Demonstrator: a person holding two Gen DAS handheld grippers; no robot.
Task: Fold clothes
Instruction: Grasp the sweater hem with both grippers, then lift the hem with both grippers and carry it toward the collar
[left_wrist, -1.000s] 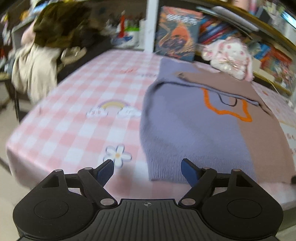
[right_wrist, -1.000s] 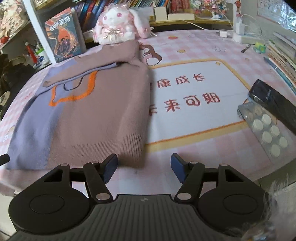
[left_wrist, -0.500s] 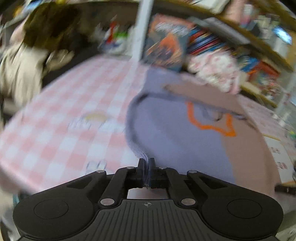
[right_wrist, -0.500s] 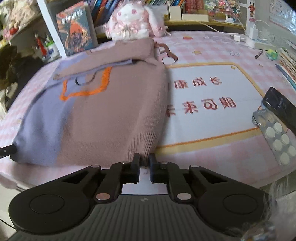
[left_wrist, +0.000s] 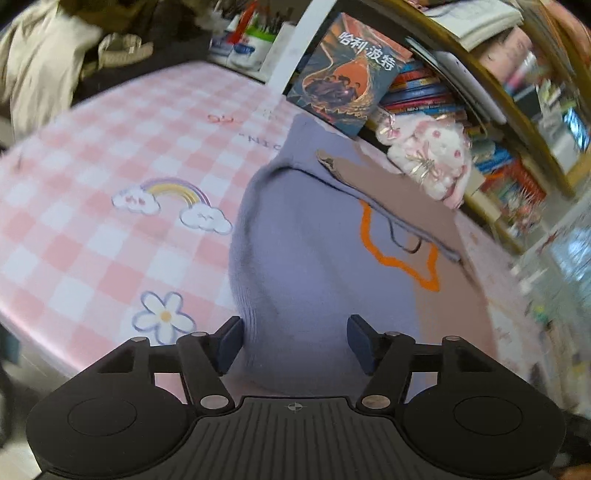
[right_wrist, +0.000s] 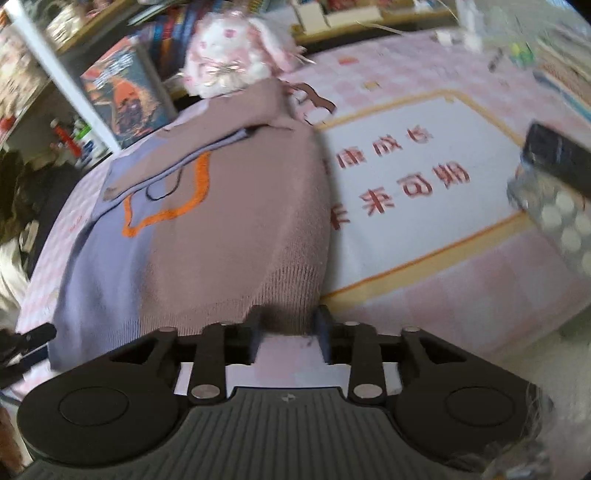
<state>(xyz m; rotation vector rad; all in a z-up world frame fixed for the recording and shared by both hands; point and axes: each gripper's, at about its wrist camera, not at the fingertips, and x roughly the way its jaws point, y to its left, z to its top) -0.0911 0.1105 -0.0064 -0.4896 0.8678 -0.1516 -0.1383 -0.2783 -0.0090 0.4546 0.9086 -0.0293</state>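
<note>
A lilac and mauve knit sweater (left_wrist: 317, 266) with an orange outline lies on the pink checked table, both sleeves folded across its chest. My left gripper (left_wrist: 293, 341) is open, its fingers on either side of the lilac hem corner. In the right wrist view the sweater (right_wrist: 229, 229) bulges up toward the camera. My right gripper (right_wrist: 290, 326) is open, with the mauve ribbed hem corner between its fingers.
A pink plush rabbit (left_wrist: 432, 162) and a leaning book (left_wrist: 347, 74) stand behind the sweater by the bookshelf. A dark phone (right_wrist: 557, 158) and a blister pack (right_wrist: 561, 225) lie at the table's right. Clothes hang on a chair (left_wrist: 40, 70) at the left.
Both grippers were open a second ago, shut on the hem corners half a second ago, and now stand open again. The sweater's lower part has moved closer and bulges up.
</note>
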